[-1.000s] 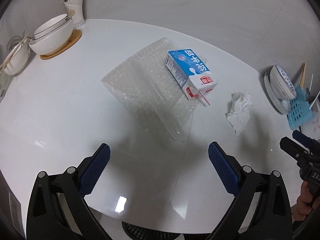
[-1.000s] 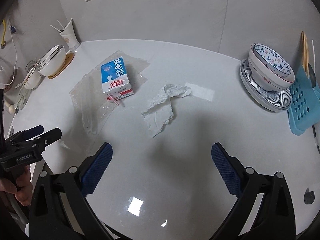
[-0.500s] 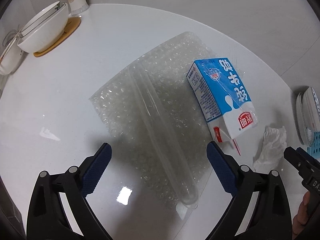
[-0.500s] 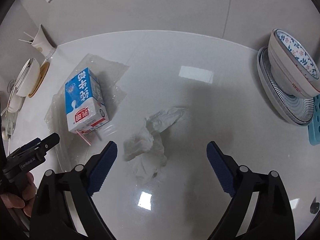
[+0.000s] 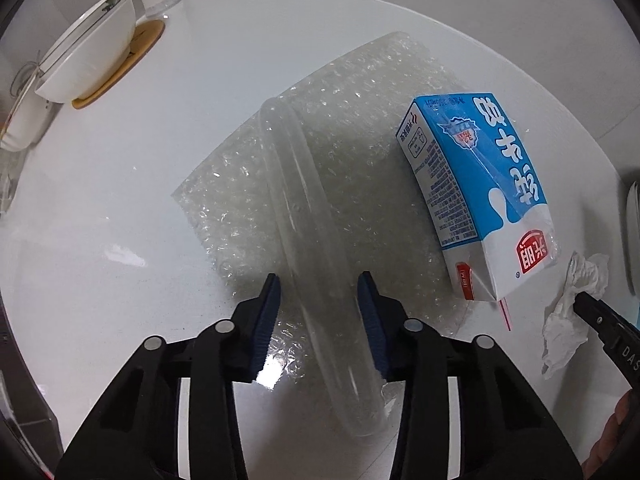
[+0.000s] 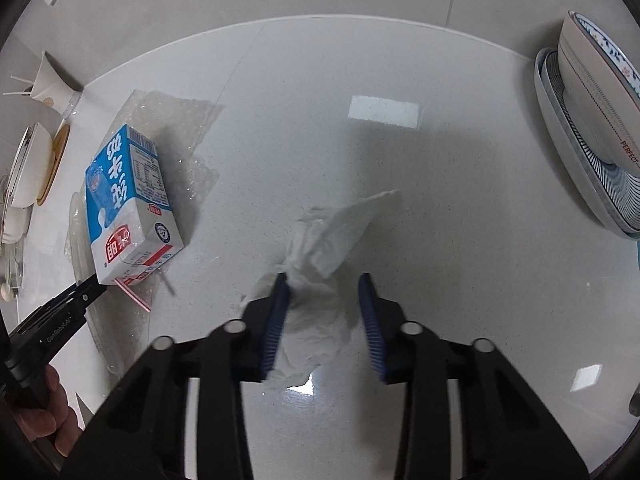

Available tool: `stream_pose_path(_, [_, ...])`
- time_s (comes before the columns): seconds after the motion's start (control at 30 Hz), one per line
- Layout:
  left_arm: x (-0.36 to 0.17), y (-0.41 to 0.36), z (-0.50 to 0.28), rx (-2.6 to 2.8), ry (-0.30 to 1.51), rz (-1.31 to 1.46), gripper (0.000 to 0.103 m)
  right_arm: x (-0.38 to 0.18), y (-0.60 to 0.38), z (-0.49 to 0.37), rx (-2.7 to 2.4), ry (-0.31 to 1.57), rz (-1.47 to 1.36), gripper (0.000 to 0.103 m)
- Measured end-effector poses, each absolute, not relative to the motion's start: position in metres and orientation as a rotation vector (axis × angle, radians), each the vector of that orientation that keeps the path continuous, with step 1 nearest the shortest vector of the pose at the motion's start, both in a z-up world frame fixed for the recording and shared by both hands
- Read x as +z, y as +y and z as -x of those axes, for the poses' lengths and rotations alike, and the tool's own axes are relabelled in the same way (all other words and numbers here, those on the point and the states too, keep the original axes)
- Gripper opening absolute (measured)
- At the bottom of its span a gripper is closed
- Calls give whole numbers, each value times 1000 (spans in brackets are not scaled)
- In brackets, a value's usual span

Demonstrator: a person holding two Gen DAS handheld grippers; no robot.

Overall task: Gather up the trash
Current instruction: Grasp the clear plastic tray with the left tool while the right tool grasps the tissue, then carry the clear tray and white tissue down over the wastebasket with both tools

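Left gripper [image 5: 318, 292]: points steeply down at the white worktop [image 5: 120, 208]; its jaws are closing, with the raised clear ridge of the bubble wrap [image 5: 320, 168] between them. The pads are not visibly pressing on it.
Right gripper [image 6: 323, 294]: also points down; its jaws are closing around the crumpled tissue [image 6: 320, 264]. The left pad touches the tissue's edge; a gap remains at the right pad.
Bubble wrap: lies flat on the worktop, running from between the left jaws away to the far side.
Milk carton [image 5: 480, 192]: blue and white, lying on its side on the wrap's edge, to the right of the left jaws and beyond them; a pink straw [image 5: 505, 314] sticks out of its near end.
Tissue: on bare worktop, extending ahead of the right jaws, right of the carton.
Stacked bowls [image 6: 592, 120]: far right of the right jaws.
White bowl [image 5: 84, 52]: on a wooden coaster, far left of the left jaws.
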State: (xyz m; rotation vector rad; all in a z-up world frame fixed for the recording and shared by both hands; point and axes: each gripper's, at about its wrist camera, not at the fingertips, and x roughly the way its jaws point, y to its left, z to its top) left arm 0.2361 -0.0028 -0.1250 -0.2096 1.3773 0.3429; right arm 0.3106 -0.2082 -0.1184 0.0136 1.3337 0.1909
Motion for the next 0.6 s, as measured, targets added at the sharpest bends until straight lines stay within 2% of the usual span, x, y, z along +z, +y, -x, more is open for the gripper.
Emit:
stream_pose_path(0.07, [-124,-2,-235,343,1382,206,27,-118,-206,-310,186,1330,-4,13])
stream_pose_path(0.13, [-124,2,-234,341,1381,215,27,-117,-206,-308,186,1328,-3,11])
stream_pose_path(0.6, [-104,-3,-211,297,1337,199,27,-102,-208,-293,157,1286,11,7])
